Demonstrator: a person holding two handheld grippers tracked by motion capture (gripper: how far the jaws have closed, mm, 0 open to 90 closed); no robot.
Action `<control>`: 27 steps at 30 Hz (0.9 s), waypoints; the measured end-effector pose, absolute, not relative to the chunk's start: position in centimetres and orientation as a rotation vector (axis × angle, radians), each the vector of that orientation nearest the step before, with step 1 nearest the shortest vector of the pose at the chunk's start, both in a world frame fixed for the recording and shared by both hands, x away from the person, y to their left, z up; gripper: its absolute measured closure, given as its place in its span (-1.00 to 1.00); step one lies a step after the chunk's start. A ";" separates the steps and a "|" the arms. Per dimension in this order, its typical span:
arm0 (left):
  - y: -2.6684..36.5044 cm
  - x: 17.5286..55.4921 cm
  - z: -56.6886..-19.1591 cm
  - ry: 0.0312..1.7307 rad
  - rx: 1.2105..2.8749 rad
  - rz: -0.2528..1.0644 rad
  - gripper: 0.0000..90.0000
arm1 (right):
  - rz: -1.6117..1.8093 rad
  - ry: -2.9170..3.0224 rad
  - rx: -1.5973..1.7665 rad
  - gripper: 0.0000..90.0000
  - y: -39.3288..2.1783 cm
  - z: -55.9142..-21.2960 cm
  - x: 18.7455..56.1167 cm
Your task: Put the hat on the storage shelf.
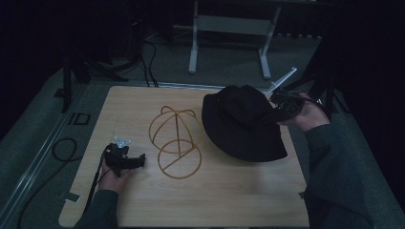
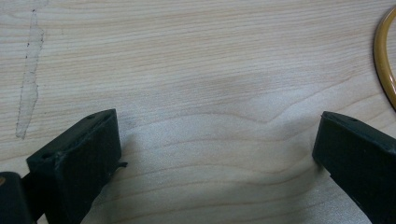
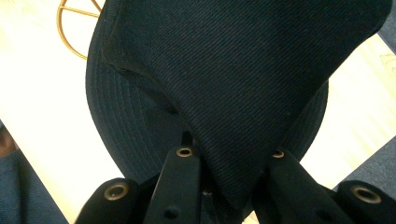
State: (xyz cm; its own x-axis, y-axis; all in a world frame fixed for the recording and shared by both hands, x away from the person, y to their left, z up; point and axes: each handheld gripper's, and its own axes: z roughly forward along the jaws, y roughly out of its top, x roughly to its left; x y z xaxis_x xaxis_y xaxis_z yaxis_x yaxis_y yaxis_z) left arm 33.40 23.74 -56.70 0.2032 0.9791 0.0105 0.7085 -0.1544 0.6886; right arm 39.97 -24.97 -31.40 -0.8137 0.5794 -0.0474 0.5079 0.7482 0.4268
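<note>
Right hand-held gripper (image 1: pixel 281 109) pinching black hat (image 1: pixel 241 125), left hand-held gripper (image 1: pixel 125 160) spread over table (image 1: pixel 229 191), beside wire stand (image 1: pixel 175 142)

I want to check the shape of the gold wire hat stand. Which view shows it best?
The high view: the whole wire stand shows, dome and ring base, on the table beside the black hat. The left gripper view catches a short arc at its right edge; the right gripper view shows part of a ring behind the hat.
</note>
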 end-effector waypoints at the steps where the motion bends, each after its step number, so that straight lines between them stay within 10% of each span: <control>1: 23.7 33.4 -56.7 1.564 1.930 0.636 -0.97 | 0.600 2.770 0.869 0.87 -25.0 -31.4 40.0; 27: 23.8 33.4 -56.7 1.564 1.933 0.636 -0.97 | 0.630 2.744 0.814 0.87 -25.3 -28.7 39.3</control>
State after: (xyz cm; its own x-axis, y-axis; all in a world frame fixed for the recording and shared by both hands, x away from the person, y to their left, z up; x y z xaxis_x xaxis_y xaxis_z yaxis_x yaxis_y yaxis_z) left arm 33.40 23.75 -56.70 0.2043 0.9788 0.0117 0.7090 -0.1562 0.6877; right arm 39.28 -25.27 -28.67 -0.8251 0.5596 -0.0782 0.4695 0.7560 0.4562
